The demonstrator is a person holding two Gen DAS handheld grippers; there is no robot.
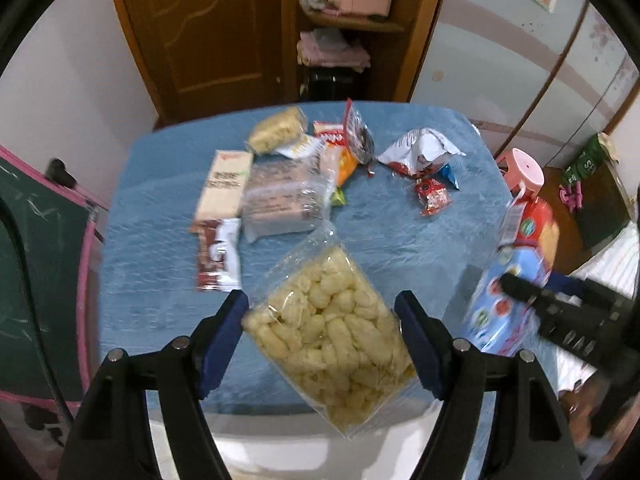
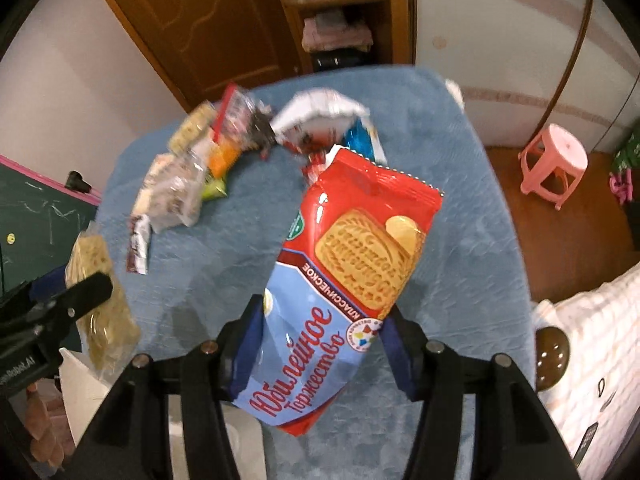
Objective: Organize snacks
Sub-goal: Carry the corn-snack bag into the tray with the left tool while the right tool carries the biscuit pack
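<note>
1. A snack heap is sitting on the far half of the blue-covered bench (image 1: pixel 380 240): a beige box (image 1: pixel 226 188), a clear wrapped block (image 1: pixel 280 200), a brown-and-white sachet (image 1: pixel 218 256), a second bag of pale puffs (image 1: pixel 276 130), a white-and-red bag (image 1: pixel 420 152) and small red sweets (image 1: pixel 434 198).
2. A pink stool (image 2: pixel 554 160) is standing on the wooden floor right of the bench; a brown door (image 2: pixel 200 20) and open shelves (image 2: pixel 340 0) are lying behind it, a green chalkboard (image 1: pixel 36 280) at the left.
3. Nothing is standing between the held bags and the heap.
4. Motion blur is smearing the far heap, so labels there are unreadable. The cookie pack's near end and the puff bag's near corner are cut off by the jaws and frame.
5. The left gripper (image 1: pixel 322 314) is gripping the clear puff bag (image 1: pixel 332 328), one blue pad on each side, bag hanging over the bench's near edge.
6. The right gripper (image 2: pixel 322 328) is clamping the red-and-blue cookie pack (image 2: pixel 340 280) at its lower half, its red top sticking out far beyond the jaws, above the bench.
7. Each gripper is showing in the other's view, at the near side.
</note>
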